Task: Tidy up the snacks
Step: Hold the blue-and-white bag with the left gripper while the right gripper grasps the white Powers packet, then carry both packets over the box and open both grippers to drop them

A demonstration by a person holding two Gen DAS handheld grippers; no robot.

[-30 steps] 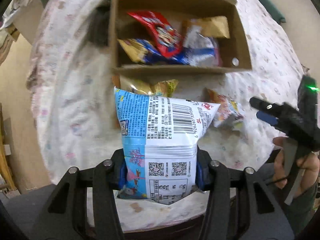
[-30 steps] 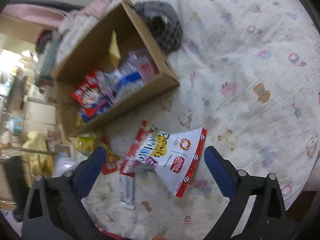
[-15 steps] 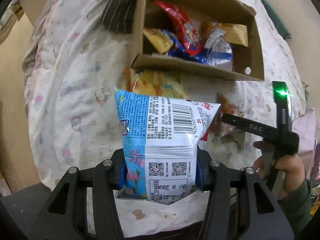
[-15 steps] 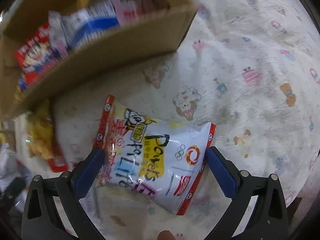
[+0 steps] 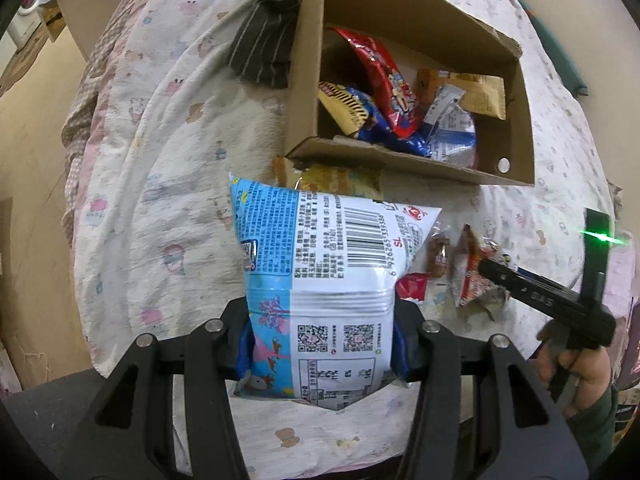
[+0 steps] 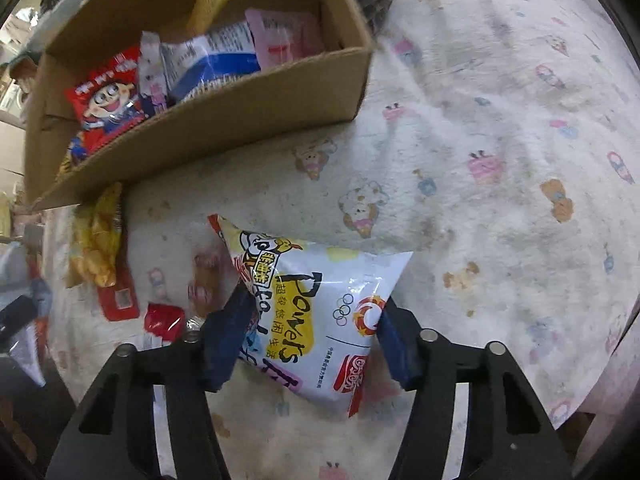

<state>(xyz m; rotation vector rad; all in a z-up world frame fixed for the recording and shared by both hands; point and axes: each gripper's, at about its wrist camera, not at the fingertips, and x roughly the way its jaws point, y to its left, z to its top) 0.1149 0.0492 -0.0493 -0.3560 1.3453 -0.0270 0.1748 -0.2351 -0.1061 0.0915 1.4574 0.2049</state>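
A blue-and-white snack bag (image 5: 320,280) is clamped by the left gripper (image 5: 322,354); the right gripper's (image 6: 310,340) jaws are closing on a white snack bag (image 6: 320,312), pads touching it.

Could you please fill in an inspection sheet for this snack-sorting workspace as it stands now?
Surface: printed cloth, stained, covering the worktop.
Job's things: cardboard box holding several snack packs; blue bag; white bag; yellow pack lying against the box's front wall.
Clutter: small wrappers loose on the cloth; dark striped cloth beside the box.
Grippers: left hand-held gripper clamped on the blue bag; right hand-held gripper closing, white bag between its jaws, pads pressing its sides.
Cables: nothing seen.
Surroundings: floor and furniture at the edges, too blurred to name.
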